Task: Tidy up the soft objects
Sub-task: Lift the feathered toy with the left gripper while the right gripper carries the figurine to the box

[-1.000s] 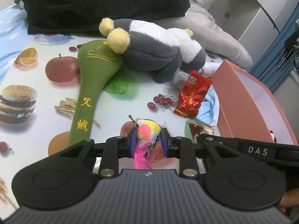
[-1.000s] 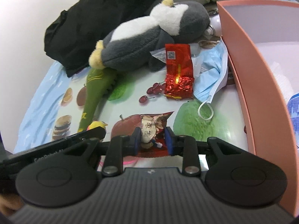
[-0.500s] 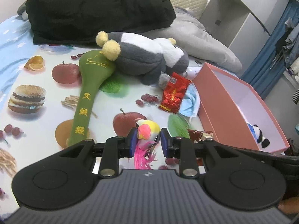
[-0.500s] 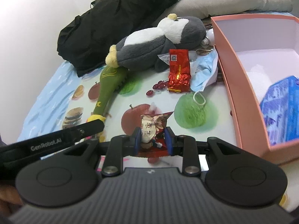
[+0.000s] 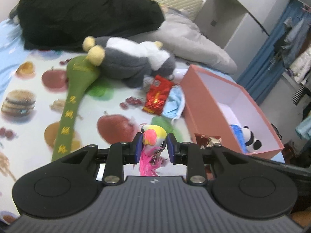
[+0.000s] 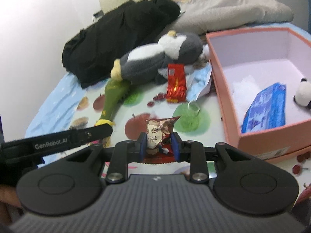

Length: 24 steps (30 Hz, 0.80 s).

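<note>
My left gripper (image 5: pixel 153 143) is shut on a small yellow and pink toy bird (image 5: pixel 153 136) with pink feathers hanging below, held above the fruit-print cloth. My right gripper (image 6: pixel 158 142) is shut on a crinkled snack packet (image 6: pixel 158 131) with red and cream print. A pink open box (image 6: pixel 223 89) stands to the right, holding a blue packet (image 6: pixel 266 108), a small panda toy (image 6: pixel 303 94) and white stuff. A grey and white plush penguin (image 5: pixel 134 62) lies at the back beside a long green padded bat (image 5: pixel 74 95). A red foil packet (image 6: pixel 176 86) and a blue face mask (image 5: pixel 175 103) lie near the box.
A black coat (image 5: pixel 81 13) and a grey quilt (image 5: pixel 196 44) are piled at the back of the bed. White cupboards (image 5: pixel 233 19) and a blue curtain (image 5: pixel 278 44) stand to the right. The left gripper's strap (image 6: pixel 58 138) crosses the right wrist view at the left.
Both grippers have risen and drawn back with their loads still held. More of the pink box's inside now shows in each view, including the panda toy and blue packet.
</note>
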Motion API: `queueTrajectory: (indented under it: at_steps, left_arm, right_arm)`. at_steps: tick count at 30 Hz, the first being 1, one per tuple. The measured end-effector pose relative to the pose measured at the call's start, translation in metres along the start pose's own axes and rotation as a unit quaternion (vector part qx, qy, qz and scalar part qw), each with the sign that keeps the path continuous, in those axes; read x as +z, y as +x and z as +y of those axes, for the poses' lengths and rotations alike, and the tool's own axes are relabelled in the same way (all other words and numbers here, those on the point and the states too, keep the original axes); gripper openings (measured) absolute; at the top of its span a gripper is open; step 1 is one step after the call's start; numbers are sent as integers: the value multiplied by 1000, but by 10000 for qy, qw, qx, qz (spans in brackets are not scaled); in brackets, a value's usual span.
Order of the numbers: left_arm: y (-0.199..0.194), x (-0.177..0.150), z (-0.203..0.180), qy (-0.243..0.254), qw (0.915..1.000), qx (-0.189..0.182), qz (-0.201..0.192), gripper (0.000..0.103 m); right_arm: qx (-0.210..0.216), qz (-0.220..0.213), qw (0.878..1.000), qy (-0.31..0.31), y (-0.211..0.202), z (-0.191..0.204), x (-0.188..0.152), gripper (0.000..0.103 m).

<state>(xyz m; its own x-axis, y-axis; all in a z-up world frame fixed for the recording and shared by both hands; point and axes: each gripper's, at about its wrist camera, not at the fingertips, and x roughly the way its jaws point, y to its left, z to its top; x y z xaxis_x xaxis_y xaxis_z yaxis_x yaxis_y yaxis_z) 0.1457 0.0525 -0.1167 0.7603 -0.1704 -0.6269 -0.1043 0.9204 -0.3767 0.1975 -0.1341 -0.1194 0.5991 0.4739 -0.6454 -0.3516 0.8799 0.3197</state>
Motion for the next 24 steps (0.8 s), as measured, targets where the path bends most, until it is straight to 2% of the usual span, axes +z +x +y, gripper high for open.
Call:
queueTrajectory:
  at_steps: [2,11,17,24]
  left_arm:
    - [-4,8,-6,43,9999,14,-91,31]
    - [-15,55,-52,550,9972,-367,-355,31]
    - [-16,88,-85,758,9927,-778,-514,31]
    - [-8,116,-124,996,9871,-1143,-517,31]
  right_arm:
    - [-49,-153,9998,-67,-8,-1,6,31]
    - [-241,-776,9966,-154,-45,-12,47,31]
    - [-438,-1160,9921,-200,-73,-23,72,31]
    - [-704,-1476,9864,-170,-97,-44,101,31]
